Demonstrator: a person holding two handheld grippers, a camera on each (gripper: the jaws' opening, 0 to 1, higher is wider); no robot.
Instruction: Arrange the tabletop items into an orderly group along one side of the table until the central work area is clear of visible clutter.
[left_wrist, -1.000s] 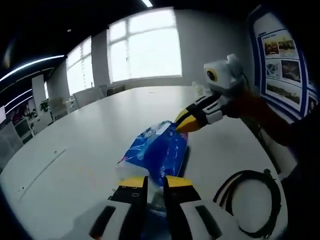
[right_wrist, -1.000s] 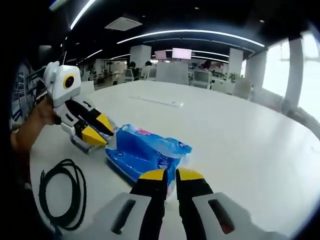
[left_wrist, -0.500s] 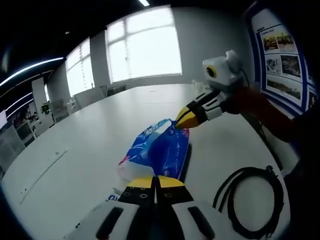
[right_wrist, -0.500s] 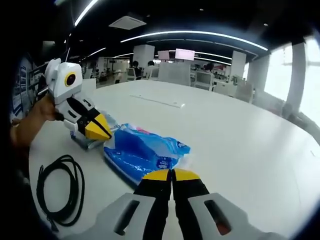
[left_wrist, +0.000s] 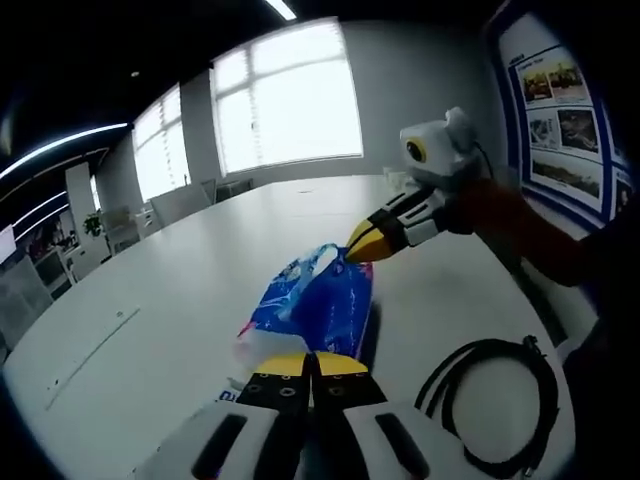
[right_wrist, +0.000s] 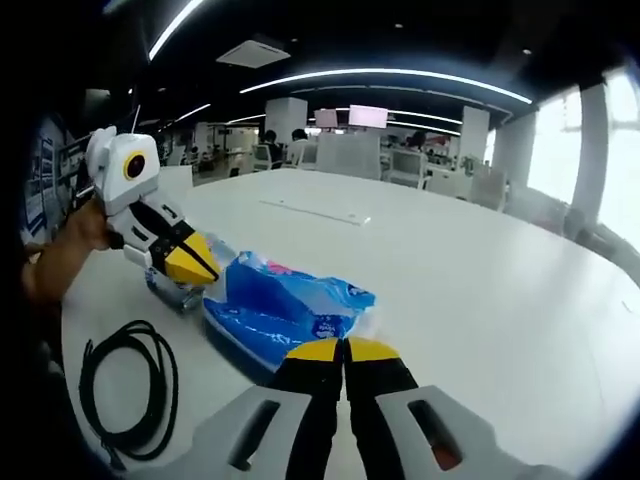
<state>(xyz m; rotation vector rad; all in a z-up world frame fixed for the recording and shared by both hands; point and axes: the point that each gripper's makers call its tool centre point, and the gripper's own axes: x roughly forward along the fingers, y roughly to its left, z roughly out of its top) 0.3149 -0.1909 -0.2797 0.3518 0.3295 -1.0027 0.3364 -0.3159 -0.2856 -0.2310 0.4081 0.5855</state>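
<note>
A blue plastic package (left_wrist: 320, 295) lies stretched between both grippers over the white table (left_wrist: 180, 280). At the bottom of the left gripper view, my left gripper (left_wrist: 313, 360) is shut on the package's near end. My right gripper (left_wrist: 362, 243) reaches in from the right, shut on the far end. In the right gripper view the package (right_wrist: 280, 310) runs from my right gripper (right_wrist: 345, 347), shut on its near edge, to my left gripper (right_wrist: 195, 265), shut on its crumpled clear end. I cannot tell whether the package rests on the table or hangs just above it.
A coiled black cable (left_wrist: 490, 400) lies on the table beside the package, near the person's arm (left_wrist: 530, 225); it is the coiled cable (right_wrist: 125, 395) at lower left in the right gripper view. A flat white strip (right_wrist: 312, 208) sits farther out on the table (right_wrist: 480, 280). Posters (left_wrist: 565, 110) line the near wall.
One second ago both grippers stood slightly open at the package's ends. Both have since shut on it, and the package has shifted slightly.
</note>
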